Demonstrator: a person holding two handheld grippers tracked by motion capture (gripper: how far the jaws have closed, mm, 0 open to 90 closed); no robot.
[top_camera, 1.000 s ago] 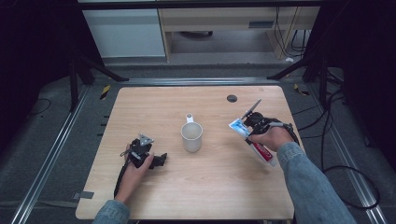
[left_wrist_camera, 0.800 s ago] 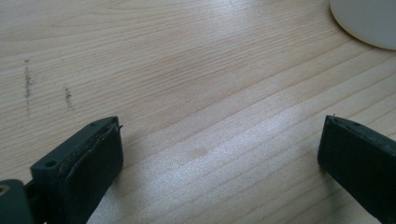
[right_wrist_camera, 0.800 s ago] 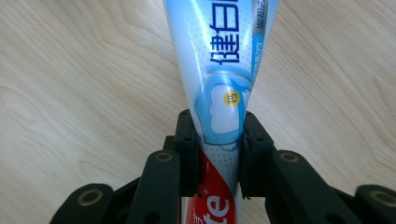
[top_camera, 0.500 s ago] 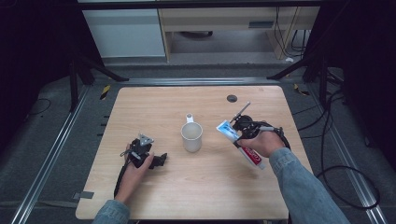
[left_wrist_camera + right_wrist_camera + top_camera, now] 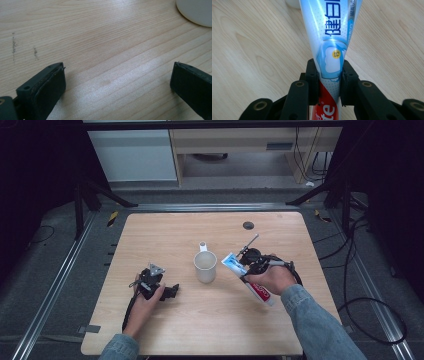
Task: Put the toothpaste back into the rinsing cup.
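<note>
Toothpaste tube (image 5: 329,42) sits clamped between the pads of the right tongs (image 5: 329,80), held just to the right of the white mug (image 5: 205,266) at mid-worktop (image 5: 170,230) in the high view. Left tongs (image 5: 117,82) rest on the wood with jaws spread wide and nothing between them.

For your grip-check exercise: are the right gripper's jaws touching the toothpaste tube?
Touching. In the right gripper view, both jaws of the right gripper press against the sides of the toothpaste tube, with no gap showing.
</note>
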